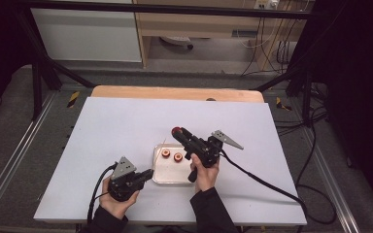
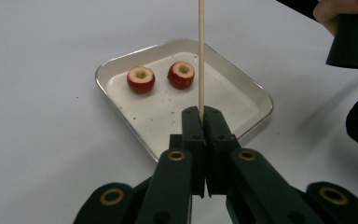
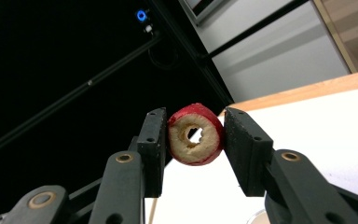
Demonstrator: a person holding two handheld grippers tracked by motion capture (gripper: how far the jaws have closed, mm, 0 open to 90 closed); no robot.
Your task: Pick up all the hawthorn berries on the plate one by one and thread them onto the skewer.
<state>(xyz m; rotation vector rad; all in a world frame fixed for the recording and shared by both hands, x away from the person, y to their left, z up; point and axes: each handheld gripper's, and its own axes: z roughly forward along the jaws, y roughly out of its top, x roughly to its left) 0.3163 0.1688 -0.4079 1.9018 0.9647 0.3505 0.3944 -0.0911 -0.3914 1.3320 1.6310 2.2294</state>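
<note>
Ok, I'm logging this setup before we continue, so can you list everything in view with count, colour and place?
Fruit ring: one, red skin, pale flesh, holed through, clamped in the right gripper above the table.
Cored fruit pieces: two, red, side by side in the tray.
Tray: one, metal with white floor, mid-table.
Skewer: one, pale wood, held by the left gripper.
Table: one, white top, wooden far edge.
Left gripper: black, shut on the skewer, near the tray's front.
Right gripper: black, raised over the tray.
Hands: two, dark sleeves, at the near edge.
</note>
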